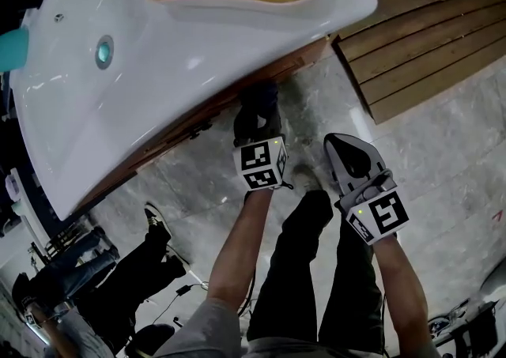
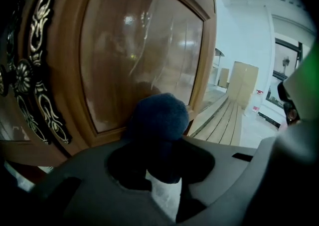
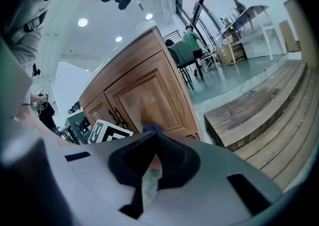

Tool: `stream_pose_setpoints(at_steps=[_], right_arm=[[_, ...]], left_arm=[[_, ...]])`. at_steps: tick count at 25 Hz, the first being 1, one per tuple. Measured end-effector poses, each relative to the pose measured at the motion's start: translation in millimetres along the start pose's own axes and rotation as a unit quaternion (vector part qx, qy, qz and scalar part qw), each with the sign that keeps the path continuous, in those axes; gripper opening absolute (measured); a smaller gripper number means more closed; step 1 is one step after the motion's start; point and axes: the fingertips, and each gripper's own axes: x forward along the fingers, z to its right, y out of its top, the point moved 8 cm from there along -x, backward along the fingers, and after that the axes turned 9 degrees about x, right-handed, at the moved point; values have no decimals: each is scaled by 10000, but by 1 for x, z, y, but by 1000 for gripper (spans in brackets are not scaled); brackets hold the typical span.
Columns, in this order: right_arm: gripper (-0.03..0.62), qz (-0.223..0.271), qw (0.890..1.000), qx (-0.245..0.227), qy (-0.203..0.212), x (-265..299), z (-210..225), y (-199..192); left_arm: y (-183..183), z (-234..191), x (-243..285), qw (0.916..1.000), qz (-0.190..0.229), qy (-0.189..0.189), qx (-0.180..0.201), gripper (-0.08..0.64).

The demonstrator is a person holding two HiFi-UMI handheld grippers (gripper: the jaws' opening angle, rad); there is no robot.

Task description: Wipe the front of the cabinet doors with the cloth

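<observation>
1. The left tool (image 2: pixel 162 145) has its jaws closed on a dark blue cloth (image 2: pixel 159 120). The cloth bulges out past the jaw tips, so soft fabric and not hard plastic meets the wood.
2. The cloth sits low on the right-hand door (image 2: pixel 139 55), at the lower corner of its glossy centre panel. It looks to be touching the frame there, though the contact itself is hidden behind the wad.
3. From above, the left tool (image 1: pixel 257 131) reaches in under the overhang of the white sink (image 1: pixel 198 56). That fits, since the door fronts stand vertically below the rim and can only be reached from low and in front.
4. The right tool (image 1: pixel 353 155) hangs back over the floor (image 1: pixel 443 159), apart from the cabinet. Its jaws are together with nothing between them. One cloth needs one tool, so this one is probably parked out of the wiping path.
5. The right gripper view shows both doors, with the cloth (image 3: pixel 152 128) low on the nearer one, beside the wooden steps (image 3: pixel 259 115).
6. Most of the glossy panel and the neighbouring door with its metal ornament (image 2: pixel 22 70) lie away from the cloth, so much wiping likely remains.
</observation>
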Motion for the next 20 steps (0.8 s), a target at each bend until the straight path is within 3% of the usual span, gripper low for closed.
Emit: stream_pose_setpoints(at_steps=[20], right_arm=[[11, 221, 9987, 237, -383, -29, 49, 12]], left_arm=[[35, 63, 44, 9983, 111, -533, 210, 106]])
